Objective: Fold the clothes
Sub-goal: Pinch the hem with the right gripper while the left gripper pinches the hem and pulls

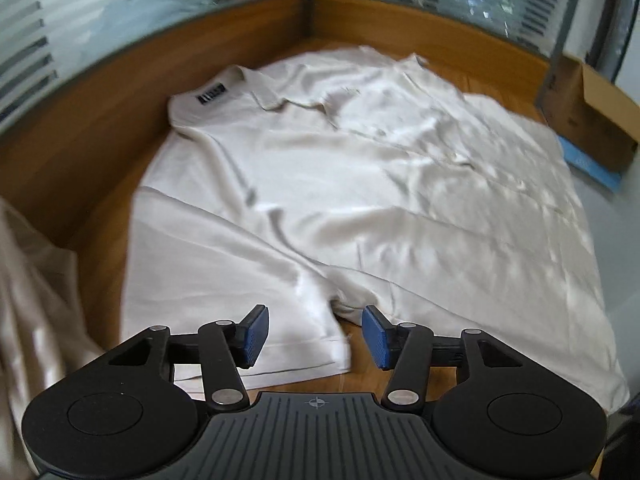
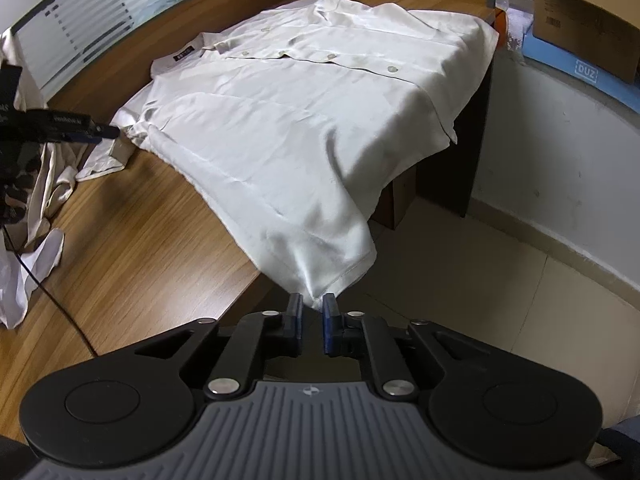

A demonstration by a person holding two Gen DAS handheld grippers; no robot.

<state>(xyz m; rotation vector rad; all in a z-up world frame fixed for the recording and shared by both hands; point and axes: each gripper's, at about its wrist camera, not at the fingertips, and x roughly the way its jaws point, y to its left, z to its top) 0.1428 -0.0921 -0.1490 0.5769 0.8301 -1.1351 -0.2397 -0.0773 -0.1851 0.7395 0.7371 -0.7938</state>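
A white button-up shirt [image 1: 360, 184] lies front up on the wooden desk [image 1: 100, 152], collar and black label at the far left. In the right wrist view the shirt [image 2: 280, 120] drapes over the desk's [image 2: 140, 220] right edge. My left gripper [image 1: 316, 336] stands open just above the short sleeve's hem, its blue pads [image 1: 252, 338] apart and pressing nothing. In the right wrist view it shows side-on as my left gripper [image 2: 108, 132] beside that sleeve. My right gripper [image 2: 312, 320] has a narrow gap between its jaws. The hanging hem corner [image 2: 316, 288] ends right at the fingertips, not pinched.
More pale clothes [image 2: 40, 200] lie heaped on the desk's left side, also the pale cloth [image 1: 32, 280]. A black cable [image 2: 60, 300] runs across the desk. A cardboard box [image 2: 580, 20] sits beyond the right edge over tiled floor [image 2: 500, 260]. A glass partition [image 1: 120, 20] backs the desk.
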